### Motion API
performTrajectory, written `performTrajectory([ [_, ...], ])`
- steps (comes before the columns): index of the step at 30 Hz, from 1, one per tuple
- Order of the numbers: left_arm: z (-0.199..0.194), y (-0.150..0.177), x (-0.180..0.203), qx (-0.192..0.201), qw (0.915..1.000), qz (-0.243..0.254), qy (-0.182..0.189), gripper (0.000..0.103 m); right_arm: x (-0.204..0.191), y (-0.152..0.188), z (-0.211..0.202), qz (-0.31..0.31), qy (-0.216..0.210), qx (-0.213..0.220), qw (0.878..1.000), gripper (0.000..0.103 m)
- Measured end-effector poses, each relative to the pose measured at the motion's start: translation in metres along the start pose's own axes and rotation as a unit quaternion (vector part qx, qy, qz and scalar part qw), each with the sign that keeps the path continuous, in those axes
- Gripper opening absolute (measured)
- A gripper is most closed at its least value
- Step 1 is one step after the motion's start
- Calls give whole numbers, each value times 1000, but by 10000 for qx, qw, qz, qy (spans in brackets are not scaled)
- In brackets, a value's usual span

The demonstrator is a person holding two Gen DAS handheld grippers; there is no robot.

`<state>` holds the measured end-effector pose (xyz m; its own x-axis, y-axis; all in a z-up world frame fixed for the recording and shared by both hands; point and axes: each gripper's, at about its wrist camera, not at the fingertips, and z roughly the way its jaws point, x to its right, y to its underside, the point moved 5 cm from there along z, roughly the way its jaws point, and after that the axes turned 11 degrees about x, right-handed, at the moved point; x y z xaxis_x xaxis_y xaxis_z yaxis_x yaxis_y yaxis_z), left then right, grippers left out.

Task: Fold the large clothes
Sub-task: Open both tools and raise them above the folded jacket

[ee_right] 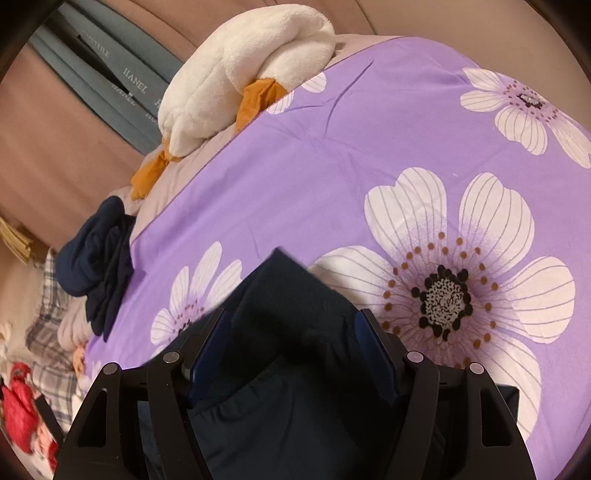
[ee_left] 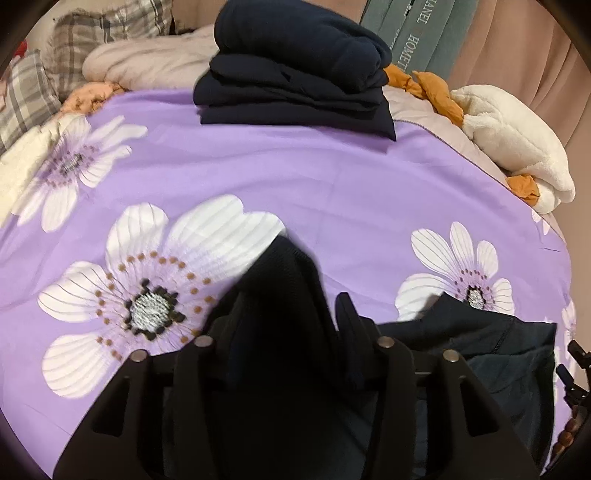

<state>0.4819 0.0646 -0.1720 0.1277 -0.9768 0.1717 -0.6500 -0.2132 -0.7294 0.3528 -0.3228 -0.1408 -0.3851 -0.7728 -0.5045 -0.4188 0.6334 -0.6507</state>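
We look across a bed (ee_left: pixel 332 177) spread with a purple cover printed with large white flowers. A white plush toy (ee_left: pixel 517 147) with orange trim lies at its edge, near grey-green boxes (ee_left: pixel 417 33) leaning against a dusty-pink curtain (ee_left: pixel 524 55). On the other side we see plaid pillows (ee_left: pixel 92 37) and a pale rumpled quilt (ee_left: pixel 147 59). The light is soft and even.

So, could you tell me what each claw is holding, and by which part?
Dark garment corners sit inside left claw and right claw; grip cannot be told.
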Motion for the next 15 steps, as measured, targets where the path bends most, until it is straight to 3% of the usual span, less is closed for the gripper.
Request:
performTrajectory([
  [2,-4,-5,-3,189,9996,132,-155,68,-2,3,3,-9,-16,-47,10000,70],
  [10,-14,-7,-18,347,9991,187,-161,69,-13,9,4,-172,-98,-96,9998,70],
  [15,-41,5,-12,515,9972,541,12,67,-23,19,-13,-503,-284,-86,9983,70],
])
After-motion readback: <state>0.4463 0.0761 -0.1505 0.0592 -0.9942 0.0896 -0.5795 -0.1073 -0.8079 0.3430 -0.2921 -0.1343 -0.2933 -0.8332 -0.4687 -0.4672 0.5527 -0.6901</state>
